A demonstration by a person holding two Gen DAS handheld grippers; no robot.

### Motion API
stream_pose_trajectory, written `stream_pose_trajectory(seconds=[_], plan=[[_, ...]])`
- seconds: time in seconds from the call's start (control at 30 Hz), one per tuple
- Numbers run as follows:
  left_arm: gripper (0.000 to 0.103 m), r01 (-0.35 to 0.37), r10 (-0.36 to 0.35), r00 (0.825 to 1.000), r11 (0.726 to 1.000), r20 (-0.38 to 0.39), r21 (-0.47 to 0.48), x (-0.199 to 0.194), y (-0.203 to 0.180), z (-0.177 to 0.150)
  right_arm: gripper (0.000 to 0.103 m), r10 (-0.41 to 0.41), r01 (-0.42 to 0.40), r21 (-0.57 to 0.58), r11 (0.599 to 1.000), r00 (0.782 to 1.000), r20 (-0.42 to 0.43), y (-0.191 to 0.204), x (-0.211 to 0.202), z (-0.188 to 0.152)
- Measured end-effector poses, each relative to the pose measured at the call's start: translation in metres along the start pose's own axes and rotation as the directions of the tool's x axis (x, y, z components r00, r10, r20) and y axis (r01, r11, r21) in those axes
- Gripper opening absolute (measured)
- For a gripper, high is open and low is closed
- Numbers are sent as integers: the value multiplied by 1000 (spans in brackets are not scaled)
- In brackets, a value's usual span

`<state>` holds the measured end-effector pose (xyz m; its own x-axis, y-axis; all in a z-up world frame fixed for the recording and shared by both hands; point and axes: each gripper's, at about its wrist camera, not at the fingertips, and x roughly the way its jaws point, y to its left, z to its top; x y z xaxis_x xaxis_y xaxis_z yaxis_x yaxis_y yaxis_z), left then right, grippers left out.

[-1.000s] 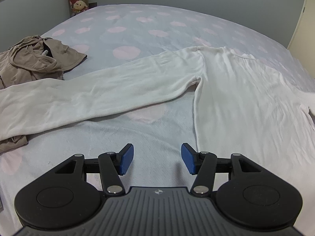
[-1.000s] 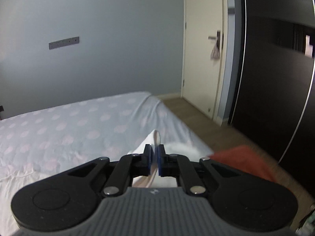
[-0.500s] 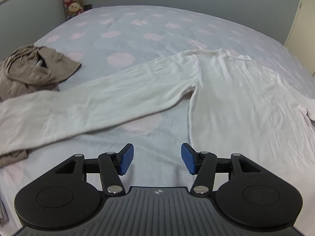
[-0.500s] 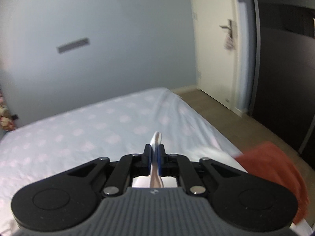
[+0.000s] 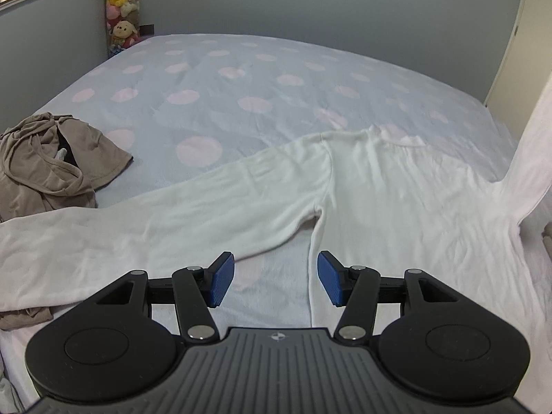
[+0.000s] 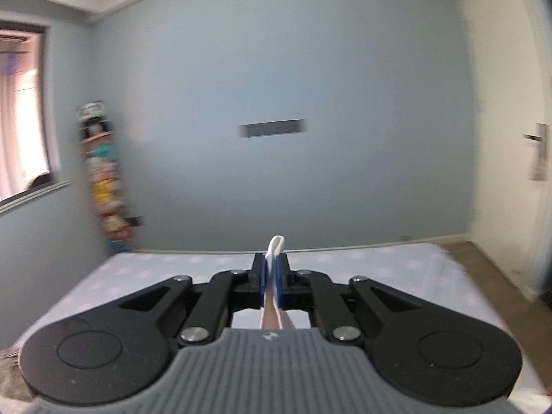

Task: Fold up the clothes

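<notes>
A white long-sleeved shirt (image 5: 396, 200) lies spread on the bed (image 5: 241, 79). Its left sleeve (image 5: 155, 220) stretches flat to the left. Its right sleeve (image 5: 531, 148) rises off the bed at the right edge of the left wrist view. My left gripper (image 5: 274, 277) is open and empty, low over the bed in front of the shirt's armpit. My right gripper (image 6: 272, 272) is shut on a white sleeve end (image 6: 275, 246), held high above the bed and facing the far wall.
A crumpled brown garment (image 5: 48, 162) lies at the bed's left side, partly under the white sleeve. Plush toys (image 5: 122, 7) stand in the far left corner. A door (image 6: 510, 138) and wooden floor (image 6: 490, 262) are to the right of the bed.
My right gripper has lifted the sleeve and swung left, from facing the door to facing the wall. The right sleeve now stands up off the bed. The left gripper has tilted up slightly.
</notes>
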<state>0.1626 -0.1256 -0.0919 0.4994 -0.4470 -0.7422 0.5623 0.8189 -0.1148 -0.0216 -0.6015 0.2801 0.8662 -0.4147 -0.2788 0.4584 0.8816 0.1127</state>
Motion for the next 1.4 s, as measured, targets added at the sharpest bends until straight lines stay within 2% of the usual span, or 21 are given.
stream_pose_trajectory(seconds=[0.17,0.4,0.63,0.77,0.87,1.07,1.23,1.3,1.4], plan=[[52,-13,13,1000,1000,16,-18,3,12,7,7,154,-156,-33,987,987,-56,85,40,-30],[52,8,-6,1000,997,31,-77,21,26,11,7,294,-307,-40,951,936,-193,168,95,-106],[52,-14,18,999,995,43,-97,43,39,6,7,333,-363,-22,932,876,-349,205,164,-182],[52,-33,36,998,997,51,-68,51,40,8,7,339,-371,8,928,839,-425,240,200,-228],[52,-45,48,998,998,49,-54,58,42,7,7,354,-379,38,925,819,-452,255,214,-253],[52,-46,50,998,994,30,-103,68,60,2,8,384,-390,98,916,775,-503,282,239,-305],[52,-22,28,999,988,37,-156,68,70,1,18,410,-395,149,906,734,-541,305,261,-347],[52,-5,13,999,985,43,-174,67,72,1,24,406,-399,136,907,738,-539,300,254,-345],[52,7,2,999,985,51,-174,65,70,0,24,378,-389,97,916,756,-535,280,241,-341]])
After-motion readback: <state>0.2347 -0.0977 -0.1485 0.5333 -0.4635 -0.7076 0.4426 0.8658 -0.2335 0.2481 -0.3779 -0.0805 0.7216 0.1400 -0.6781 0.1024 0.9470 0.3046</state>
